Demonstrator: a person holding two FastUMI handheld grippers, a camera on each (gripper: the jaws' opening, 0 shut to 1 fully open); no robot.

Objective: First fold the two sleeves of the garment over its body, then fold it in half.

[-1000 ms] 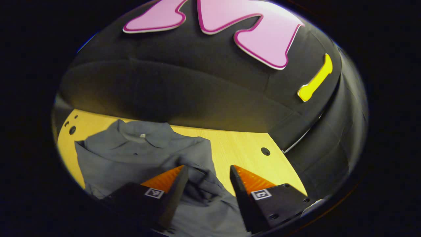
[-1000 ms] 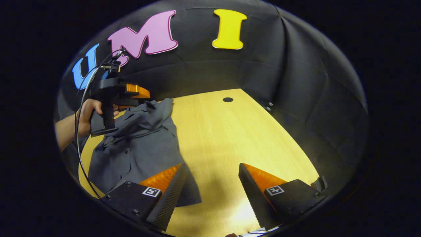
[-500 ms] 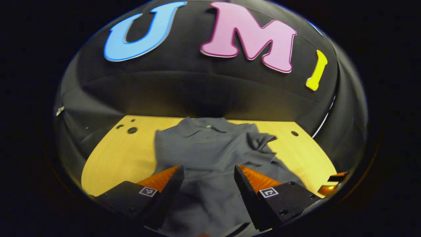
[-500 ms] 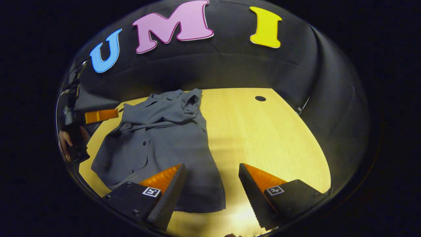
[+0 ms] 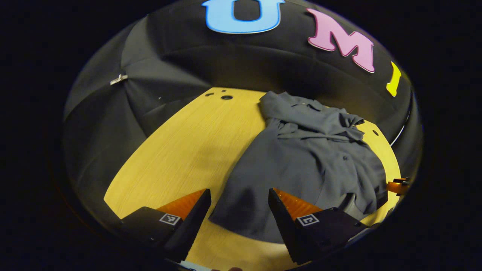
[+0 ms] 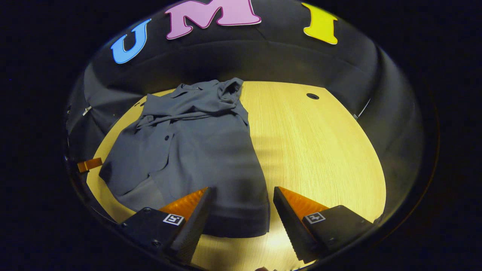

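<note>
Light wood-grain tabletop [image 6: 320,143] w/ rounded edges and small round holes [image 6: 312,96] near the far corners. Black cloth wall [image 6: 263,60] wraps the booth on all sides, creased at the seams. Overhead light leaves a bright patch on the near tabletop.

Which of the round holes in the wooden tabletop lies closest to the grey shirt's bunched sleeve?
The single hole on the bare side of the wooden tabletop, just beyond the bunched sleeve of the grey shirt.

A wooden table [image 6: 320,143] with round holes [image 6: 312,96].
</note>
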